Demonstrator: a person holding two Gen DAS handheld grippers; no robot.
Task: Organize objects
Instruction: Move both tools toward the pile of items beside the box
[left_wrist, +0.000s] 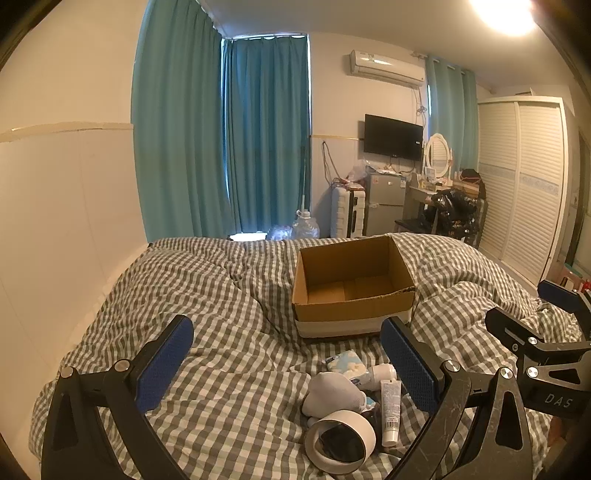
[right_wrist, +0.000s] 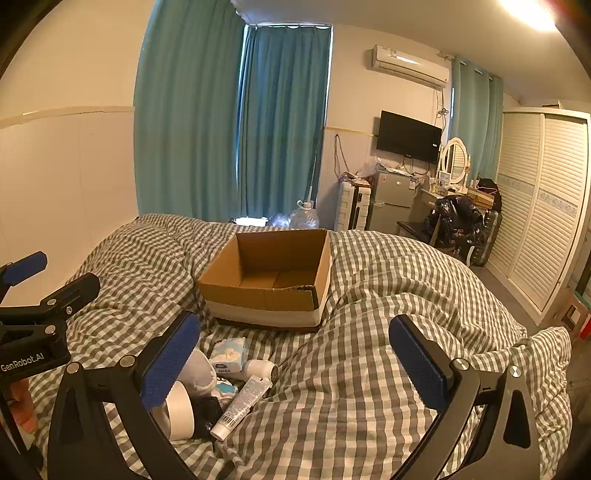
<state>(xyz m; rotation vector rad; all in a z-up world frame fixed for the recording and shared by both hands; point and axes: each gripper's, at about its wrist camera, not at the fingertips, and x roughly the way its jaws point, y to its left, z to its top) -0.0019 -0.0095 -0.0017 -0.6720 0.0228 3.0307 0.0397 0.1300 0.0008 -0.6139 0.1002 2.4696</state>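
Note:
An open empty cardboard box (left_wrist: 351, 284) (right_wrist: 273, 277) sits on the checked bed. In front of it lies a small pile: a roll of white tape (left_wrist: 341, 441) (right_wrist: 181, 410), a white tube (left_wrist: 390, 410) (right_wrist: 242, 404), a tissue pack (left_wrist: 345, 363) (right_wrist: 229, 352), a grey-white soft item (left_wrist: 332, 391) (right_wrist: 199, 369) and a small white bottle (left_wrist: 382, 373) (right_wrist: 260, 369). My left gripper (left_wrist: 288, 369) is open above the pile. My right gripper (right_wrist: 295, 369) is open, with the pile by its left finger.
The grey-and-white checked duvet (left_wrist: 207, 295) (right_wrist: 388, 295) is rumpled, with a raised fold on the right. A white wall (left_wrist: 66, 206) runs along the left. Beyond the bed stand a water jug (left_wrist: 304, 227), a small fridge (left_wrist: 384, 206), a cluttered chair (right_wrist: 454, 221) and a wardrobe (right_wrist: 543, 206).

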